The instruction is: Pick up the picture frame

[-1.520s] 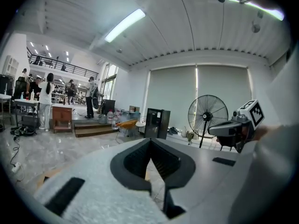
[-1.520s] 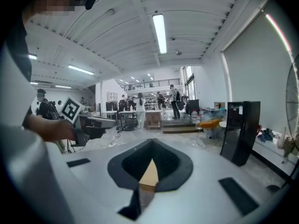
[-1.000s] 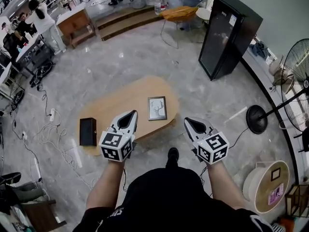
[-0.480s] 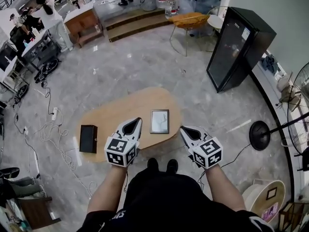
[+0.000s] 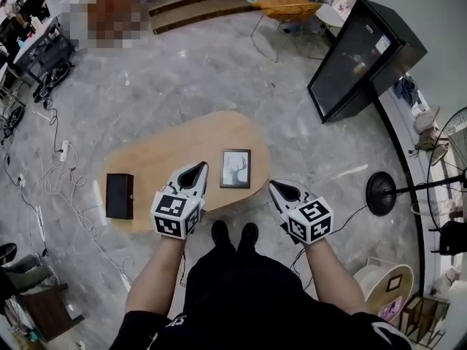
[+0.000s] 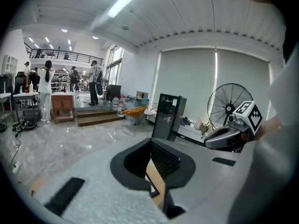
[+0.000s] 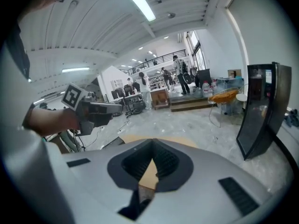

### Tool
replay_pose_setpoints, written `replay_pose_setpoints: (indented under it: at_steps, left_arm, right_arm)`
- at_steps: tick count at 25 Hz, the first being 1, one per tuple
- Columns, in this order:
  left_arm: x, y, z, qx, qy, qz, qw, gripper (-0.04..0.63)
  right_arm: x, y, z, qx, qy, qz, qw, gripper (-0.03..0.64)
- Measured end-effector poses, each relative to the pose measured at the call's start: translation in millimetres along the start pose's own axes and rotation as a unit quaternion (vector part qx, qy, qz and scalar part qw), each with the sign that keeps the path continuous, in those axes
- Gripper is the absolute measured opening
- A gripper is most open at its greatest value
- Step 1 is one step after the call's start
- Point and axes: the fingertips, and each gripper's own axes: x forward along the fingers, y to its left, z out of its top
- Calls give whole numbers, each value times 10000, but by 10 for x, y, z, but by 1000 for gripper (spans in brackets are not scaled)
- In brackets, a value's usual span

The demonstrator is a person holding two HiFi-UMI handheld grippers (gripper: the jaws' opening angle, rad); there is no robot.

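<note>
A low table with a rounded light-wood top (image 5: 160,159) stands on the grey marble floor (image 5: 182,71), right in front of the person's feet. The picture frame (image 5: 236,168), a thin dark rectangle around a pale print of a deer, lies flat on that table toward its right end, close to the near edge. At the table's left end lies a flat black rectangular box (image 5: 120,195), well apart from the frame.

The person holds the 2 grippers out side by side. The left gripper (image 5: 198,168) has its tip over the table's near edge, just left of the frame and not touching it. Its 2 jaws are pressed together with nothing gripped; in the left gripper view (image 6: 151,146) only a sliver of tabletop shows below the joined pads. The right gripper (image 5: 275,187) sits off the table's near right corner, over the floor and near the frame. Its jaws are likewise closed on nothing, with bare wood showing in the slit (image 7: 153,161).

Beyond the table, to the right, stands a tall black cabinet (image 5: 363,60), and an orange-seated chair (image 5: 286,7) sits farther back.
</note>
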Motion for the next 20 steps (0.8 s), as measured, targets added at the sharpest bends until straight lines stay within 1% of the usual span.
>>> replay_pose_setpoints:
  at_steps: [4,11,16,20]
  left_arm:
    - [229,138,-395,-234,296,-70,9993,11]
    - [568,230,-1261,-504,1014,-223,9933,11]
    - [881,385,-1766,-713,1299,-242,9887,11]
    - [1149,485,-2188,-933,1509,-241,9838,11]
  right_arm:
    - [280,-90,-284,141,418,35,9990,6]
    - [715,-242,-1042,571,1170,64,9915,21]
    - [1119,-384,-1441,560,1546,115,9863,26]
    - [1422,-561,-1754,681,1783,81,9816,51]
